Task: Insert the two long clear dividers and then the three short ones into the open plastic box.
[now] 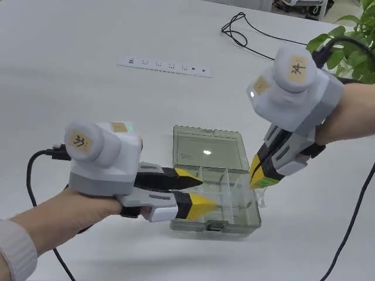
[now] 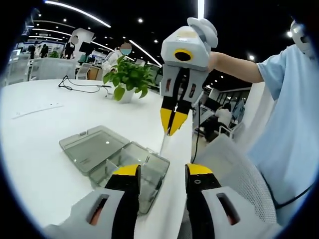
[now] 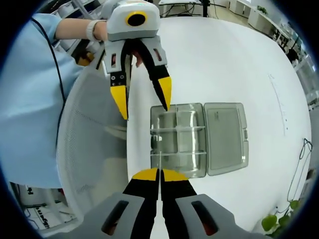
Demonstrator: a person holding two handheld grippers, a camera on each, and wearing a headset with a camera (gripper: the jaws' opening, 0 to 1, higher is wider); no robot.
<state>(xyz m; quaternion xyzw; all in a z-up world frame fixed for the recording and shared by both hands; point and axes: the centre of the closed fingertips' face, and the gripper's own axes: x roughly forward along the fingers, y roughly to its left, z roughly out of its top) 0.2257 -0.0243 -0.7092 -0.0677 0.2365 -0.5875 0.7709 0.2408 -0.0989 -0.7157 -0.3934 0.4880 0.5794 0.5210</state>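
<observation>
Currently, a thin clear plastic divider strip [image 2: 163, 144] hangs upright at the right end of the open green-tinted transparent plastic box [image 1: 234, 222], pinched between the pressed-together jaws of the right gripper [image 1: 258, 175]. Fitted clear dividers [image 1: 225, 177] stand inside the box. Its hinged lid [image 1: 208, 149] lies flat behind it. The left gripper [image 1: 204, 192] hovers over the box's left end, jaws spread, holding nothing. The box rests on the white desk [image 1: 88, 88].
</observation>
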